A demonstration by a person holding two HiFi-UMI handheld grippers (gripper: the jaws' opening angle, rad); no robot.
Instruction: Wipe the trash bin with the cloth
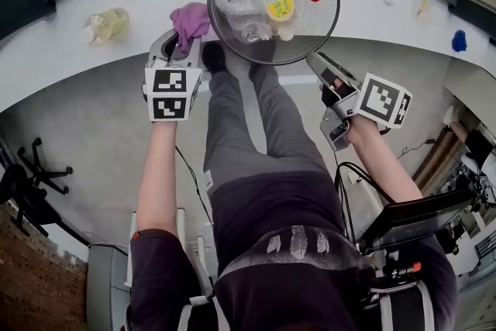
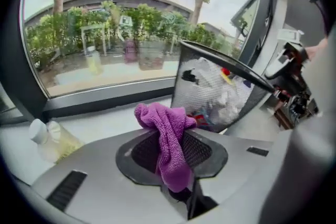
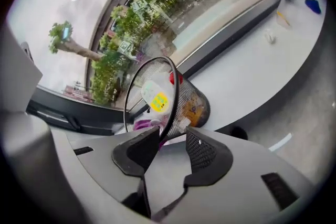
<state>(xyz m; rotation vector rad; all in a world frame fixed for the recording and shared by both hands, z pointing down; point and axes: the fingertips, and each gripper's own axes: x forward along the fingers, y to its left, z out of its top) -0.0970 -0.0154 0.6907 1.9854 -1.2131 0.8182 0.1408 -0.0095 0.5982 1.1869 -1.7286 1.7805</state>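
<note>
Trash bin (image 1: 267, 50), wire-mesh, twelve o'clock on white sill (image 1: 372, 27). Right gripper (image 3: 170, 141) at its four o'clock, jaws wide, astride rim. Left gripper (image 1: 183, 43) at nine o'clock, clamped on purple cloth (image 1: 191, 21). Step: approach, probably. Next: press cloth against mesh wall.

head view steeply down from above, gripper views low, close, all sharing the trash bin (image 1: 314, 31)

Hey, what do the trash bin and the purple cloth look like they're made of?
Trash bin: black wire mesh, most likely metal, with a matt finish. The trash inside shows through its wall.
Purple cloth: looks like microfibre or terry. It is soft and fuzzy, with a fine nap, and hangs in limp folds.
</note>
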